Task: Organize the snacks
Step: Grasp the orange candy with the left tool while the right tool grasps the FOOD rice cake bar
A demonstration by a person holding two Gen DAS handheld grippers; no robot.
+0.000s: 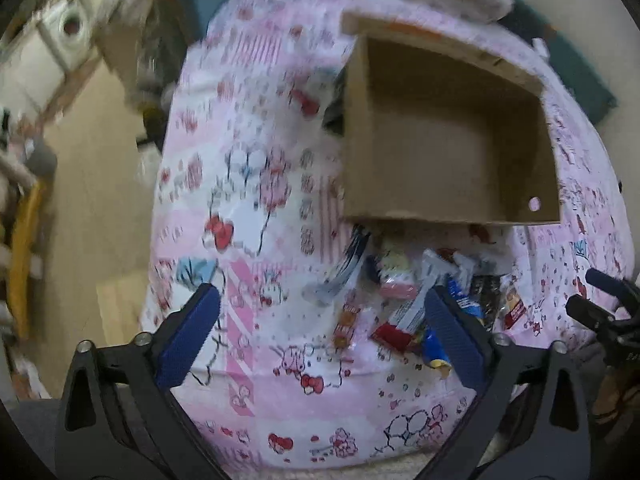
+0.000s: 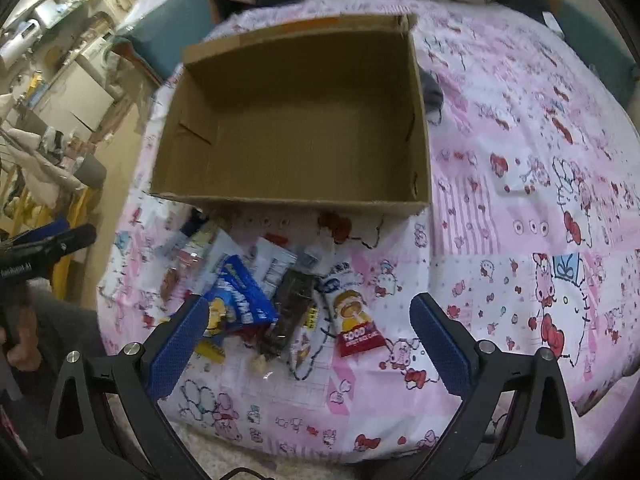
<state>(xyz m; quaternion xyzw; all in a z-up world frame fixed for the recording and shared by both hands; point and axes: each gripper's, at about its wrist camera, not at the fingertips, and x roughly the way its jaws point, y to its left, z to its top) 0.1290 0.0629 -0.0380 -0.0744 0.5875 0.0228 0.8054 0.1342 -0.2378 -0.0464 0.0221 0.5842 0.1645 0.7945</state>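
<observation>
**Nothing boxed yet: both grippers spread above the snack heap**

The box (image 2: 296, 120) lies beyond both grippers on the pink sheet (image 2: 520, 208), and its floor is bare cardboard as far as both views show. Every snack (image 2: 256, 292) seen is outside it, in a loose heap on the sheet just in front of the box's near wall.

The right gripper (image 2: 308, 332) is released and grasps nothing. The heap sits ahead of it and toward its left finger, with the blue pack (image 2: 240, 296) nearest that finger and a red-bottomed packet (image 2: 356, 320) between the fingers.

The left gripper (image 1: 320, 320) is also spread wide and empty. The heap (image 1: 420, 292) lies by its right finger, the box (image 1: 448, 140) further ahead.

By my reading the sorting has not begun; the whole heap is left to move.
</observation>
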